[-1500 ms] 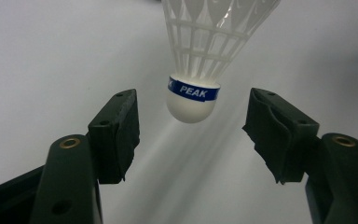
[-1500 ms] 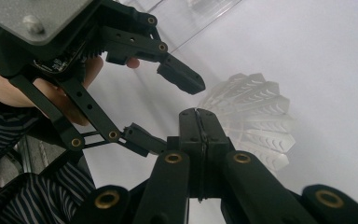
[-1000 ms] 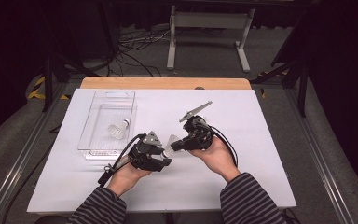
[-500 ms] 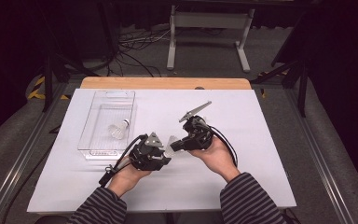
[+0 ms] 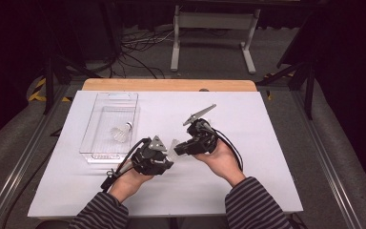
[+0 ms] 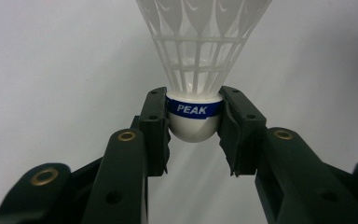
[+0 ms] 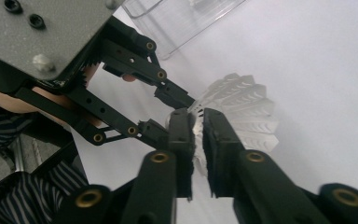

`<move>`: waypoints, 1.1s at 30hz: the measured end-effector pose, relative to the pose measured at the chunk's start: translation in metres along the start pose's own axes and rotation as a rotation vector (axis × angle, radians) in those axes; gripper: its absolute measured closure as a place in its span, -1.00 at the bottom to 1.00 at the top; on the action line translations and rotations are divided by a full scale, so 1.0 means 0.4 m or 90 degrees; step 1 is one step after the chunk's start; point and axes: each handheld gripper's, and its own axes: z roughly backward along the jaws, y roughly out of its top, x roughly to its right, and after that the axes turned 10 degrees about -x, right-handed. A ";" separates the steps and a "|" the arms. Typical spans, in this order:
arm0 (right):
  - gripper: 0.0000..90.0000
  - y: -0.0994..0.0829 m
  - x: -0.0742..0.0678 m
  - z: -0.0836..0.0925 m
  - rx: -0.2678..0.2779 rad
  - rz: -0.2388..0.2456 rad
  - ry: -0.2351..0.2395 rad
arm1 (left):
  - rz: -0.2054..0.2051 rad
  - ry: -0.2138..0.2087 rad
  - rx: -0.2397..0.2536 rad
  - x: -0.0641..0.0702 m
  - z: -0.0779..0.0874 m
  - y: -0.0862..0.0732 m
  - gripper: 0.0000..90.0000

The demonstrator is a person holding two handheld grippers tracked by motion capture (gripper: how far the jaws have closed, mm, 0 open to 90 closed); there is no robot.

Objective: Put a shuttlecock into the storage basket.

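The shuttlecock (image 6: 200,70) sits at the centre of the left gripper view, skirt running off the top edge, its white cork base with the blue "PEAK" band pinched between the pads of the left gripper (image 6: 194,122), whose jaws have just been closing onto that base. In the high view the shuttlecock (image 5: 173,147) is just below the middle of the frame, bridging the two tools above the white table (image 5: 276,143).

The right gripper (image 7: 198,126) has its jaws on either side of the skirt's edge at the centre of the right gripper view; they have just been opening, with a narrow gap and the skirt still between them, and I cannot tell if the pads still press.

In the high view's left half a clear tray (image 5: 106,139) holds a second shuttlecock (image 5: 121,133), well apart from the hands.
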 end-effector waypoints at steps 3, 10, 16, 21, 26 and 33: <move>0.55 -0.003 -0.002 0.004 0.007 0.005 -0.016 | 0.001 0.008 -0.005 0.001 0.003 -0.002 0.45; 0.18 -0.022 0.006 0.012 0.022 -0.004 -0.044 | 0.017 0.004 -0.013 -0.008 0.009 -0.006 0.45; 0.07 -0.044 0.011 0.030 0.049 -0.009 -0.066 | 0.018 0.003 -0.022 -0.007 0.010 -0.008 0.45; 0.03 -0.065 0.016 0.038 0.055 -0.011 -0.081 | 0.021 0.012 -0.027 -0.004 0.017 -0.013 0.45; -0.04 -0.080 0.020 0.045 0.063 -0.012 -0.087 | 0.025 0.009 -0.028 -0.012 0.026 -0.020 0.45; -0.22 -0.104 0.021 0.045 0.067 -0.015 -0.114 | 0.031 0.008 -0.025 -0.016 0.040 -0.029 0.45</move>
